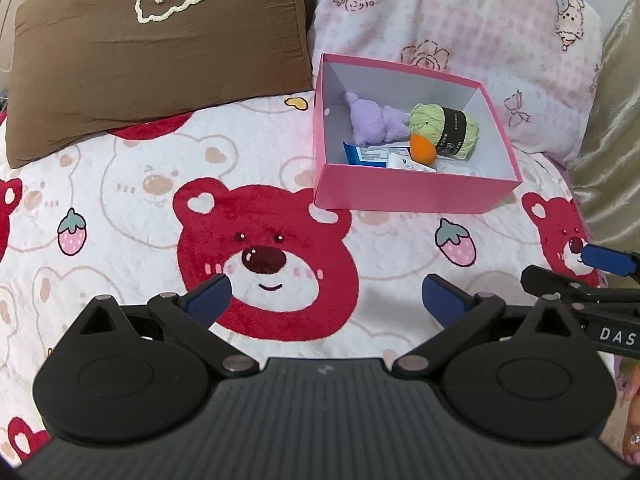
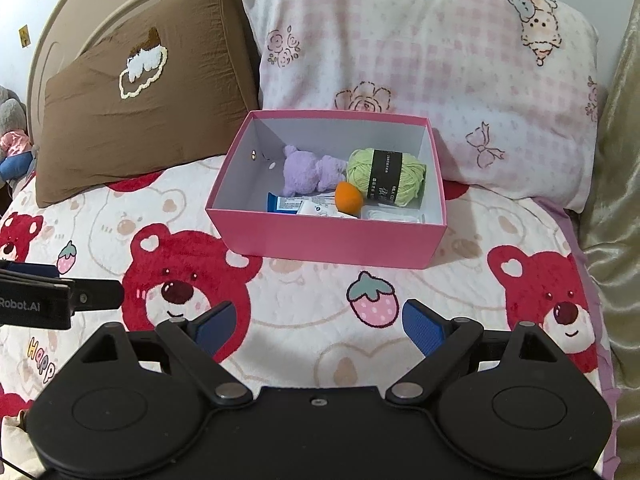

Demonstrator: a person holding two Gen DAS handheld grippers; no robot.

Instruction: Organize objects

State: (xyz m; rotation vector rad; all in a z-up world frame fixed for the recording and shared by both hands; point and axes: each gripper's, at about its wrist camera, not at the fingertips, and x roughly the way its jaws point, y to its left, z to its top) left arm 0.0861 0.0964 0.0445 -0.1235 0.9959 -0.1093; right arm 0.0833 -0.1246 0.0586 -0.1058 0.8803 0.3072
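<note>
A pink box (image 1: 404, 194) (image 2: 320, 244) sits on the bear-print bedspread in front of the pillows. Inside lie a purple plush toy (image 1: 372, 124) (image 2: 308, 174), a green yarn ball (image 1: 444, 128) (image 2: 386, 174), an orange ball (image 1: 422, 148) (image 2: 349, 197), a blue packet (image 1: 364, 156) (image 2: 282, 203) and white packets (image 2: 394, 214). My left gripper (image 1: 326, 294) hovers open over the bedspread, well short of the box, with nothing between its fingers. My right gripper (image 2: 318, 322) is open and empty too, below the box.
A brown pillow (image 1: 160, 52) (image 2: 136, 120) and a pink checked pillow (image 1: 460, 28) (image 2: 420, 60) lean against the headboard behind the box. A shiny gold curtain (image 2: 616, 200) hangs at the right edge. Stuffed toys (image 2: 12, 136) lie at the far left.
</note>
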